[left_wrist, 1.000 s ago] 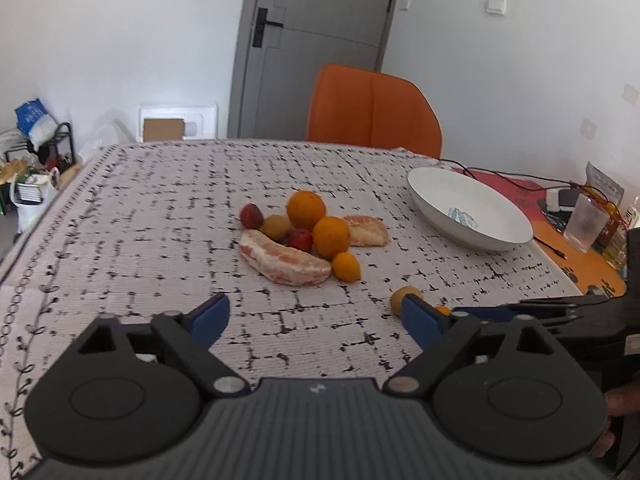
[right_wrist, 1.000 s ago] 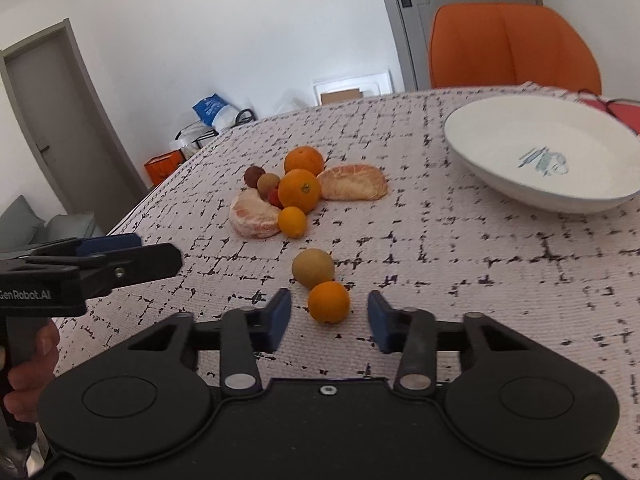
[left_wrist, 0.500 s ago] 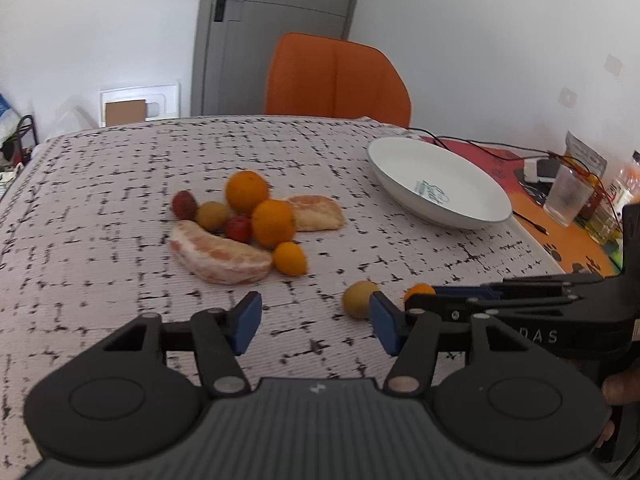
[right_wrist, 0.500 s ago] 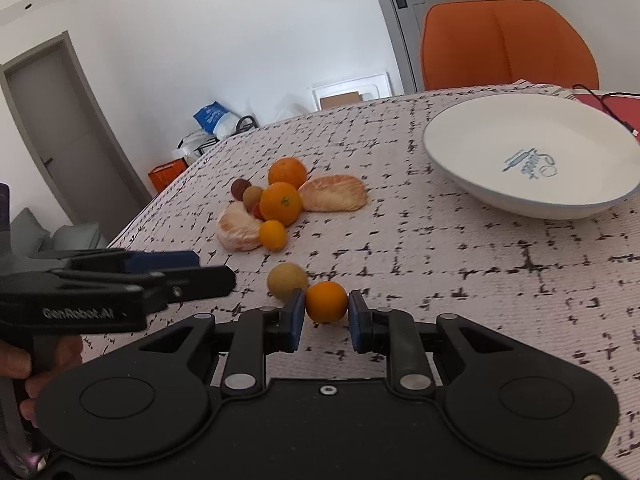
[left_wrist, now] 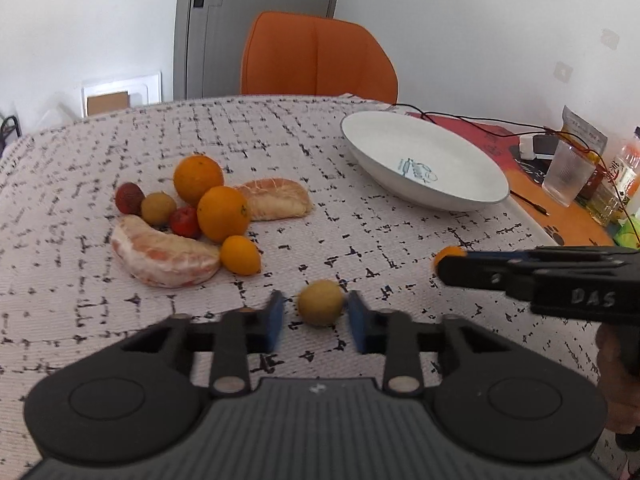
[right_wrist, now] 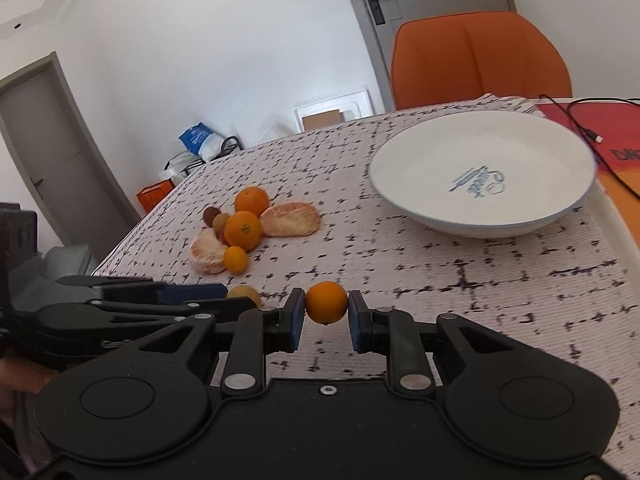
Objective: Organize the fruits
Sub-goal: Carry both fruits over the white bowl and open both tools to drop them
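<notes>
The right gripper (right_wrist: 327,316) has its blue pads pressed on a small orange fruit (right_wrist: 326,302), held just above the patterned tablecloth (right_wrist: 500,280); the left gripper (left_wrist: 316,320) is closing its jaws around a tan round fruit (left_wrist: 321,303) that sits on the cloth, a sliver of gap showing on the left side, so firm contact cannot be confirmed. Behind them lies a cluster: two oranges (left_wrist: 222,213), a smaller orange fruit (left_wrist: 240,255), two peeled citrus segments (left_wrist: 164,254), a second tan fruit (left_wrist: 158,208) and two red ones (left_wrist: 129,198), all touching or just beside one another. The white bowl (left_wrist: 460,196) stands well apart to the right (only a printed mark inside); an orange chair (left_wrist: 316,60) is behind the table. In the left view the right gripper hides most of its fruit; the glass (left_wrist: 567,176) and bottles at the edge are blurred and cut off.
</notes>
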